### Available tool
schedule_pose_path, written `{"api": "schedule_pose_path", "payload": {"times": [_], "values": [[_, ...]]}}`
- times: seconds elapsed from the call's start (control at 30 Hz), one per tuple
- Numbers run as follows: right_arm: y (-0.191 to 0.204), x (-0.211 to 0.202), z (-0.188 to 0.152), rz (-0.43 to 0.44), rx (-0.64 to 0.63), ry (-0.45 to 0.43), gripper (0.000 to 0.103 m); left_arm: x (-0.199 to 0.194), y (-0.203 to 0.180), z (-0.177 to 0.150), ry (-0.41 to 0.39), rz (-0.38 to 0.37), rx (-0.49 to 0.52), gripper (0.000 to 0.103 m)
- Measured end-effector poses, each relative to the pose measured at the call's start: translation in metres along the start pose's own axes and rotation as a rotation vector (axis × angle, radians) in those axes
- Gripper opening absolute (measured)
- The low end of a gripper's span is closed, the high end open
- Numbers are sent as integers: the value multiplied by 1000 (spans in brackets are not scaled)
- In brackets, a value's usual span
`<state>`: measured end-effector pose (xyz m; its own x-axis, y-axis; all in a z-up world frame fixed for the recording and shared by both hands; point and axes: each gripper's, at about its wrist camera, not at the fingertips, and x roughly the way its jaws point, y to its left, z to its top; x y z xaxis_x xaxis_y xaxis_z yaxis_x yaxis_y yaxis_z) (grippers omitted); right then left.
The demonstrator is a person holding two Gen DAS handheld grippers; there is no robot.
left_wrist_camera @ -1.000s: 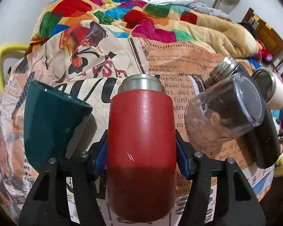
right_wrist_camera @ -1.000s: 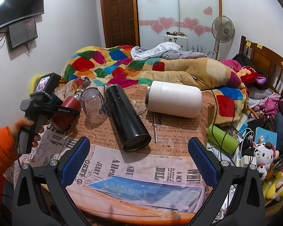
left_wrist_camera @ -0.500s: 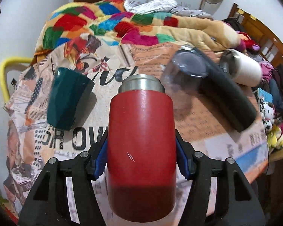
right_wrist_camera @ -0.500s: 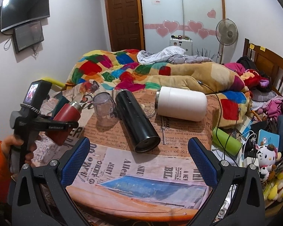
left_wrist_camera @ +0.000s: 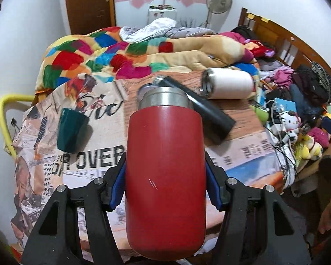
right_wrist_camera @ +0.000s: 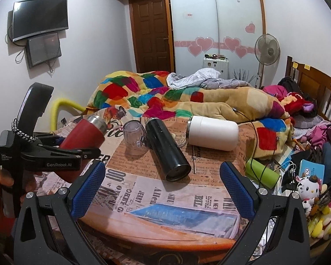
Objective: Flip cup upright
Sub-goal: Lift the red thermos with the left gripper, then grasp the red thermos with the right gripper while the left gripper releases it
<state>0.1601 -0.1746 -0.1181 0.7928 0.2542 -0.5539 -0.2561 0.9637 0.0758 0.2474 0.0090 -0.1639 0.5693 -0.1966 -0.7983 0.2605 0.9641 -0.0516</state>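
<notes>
My left gripper (left_wrist_camera: 165,185) is shut on a red cup with a steel rim (left_wrist_camera: 165,176). It holds the cup in the air above the table's left side, tilted with the rim up and away; it also shows in the right wrist view (right_wrist_camera: 83,133). My right gripper (right_wrist_camera: 162,187) is open and empty over the table's front edge. A black flask (right_wrist_camera: 167,150) and a white cup (right_wrist_camera: 213,135) lie on their sides. A clear glass cup (right_wrist_camera: 133,138) stands mouth down beside the flask.
The round table (right_wrist_camera: 156,236) is covered in newspaper. A dark green cup (left_wrist_camera: 70,130) stands on its left part. A bed with a patchwork quilt (right_wrist_camera: 156,95) lies behind. A green bottle (right_wrist_camera: 261,172), cables and plush toys (right_wrist_camera: 309,190) crowd the right side.
My left gripper has lifted the red cup up from the table and tilted it back, so the table objects look smaller and farther. The right gripper has risen slightly.
</notes>
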Motion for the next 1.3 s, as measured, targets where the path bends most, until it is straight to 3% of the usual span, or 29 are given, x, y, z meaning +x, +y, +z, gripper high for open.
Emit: {"api": "schedule_pose_path", "payload": {"times": [0.33,0.77,1.1,1.3], "values": [[-15,-10,-11,-10,22,3,103,34,-49,-15,59,-51,9,61],[-39,3,-33,-49,52,84,103,117,-61,-45,196,-21,-61,61],[-42,19,-37,-24,80,138,103,118,-60,-42,188,-59,-64,61],[-38,28,-29,14,82,162,103,75,-50,-42,124,-117,-58,62]]}}
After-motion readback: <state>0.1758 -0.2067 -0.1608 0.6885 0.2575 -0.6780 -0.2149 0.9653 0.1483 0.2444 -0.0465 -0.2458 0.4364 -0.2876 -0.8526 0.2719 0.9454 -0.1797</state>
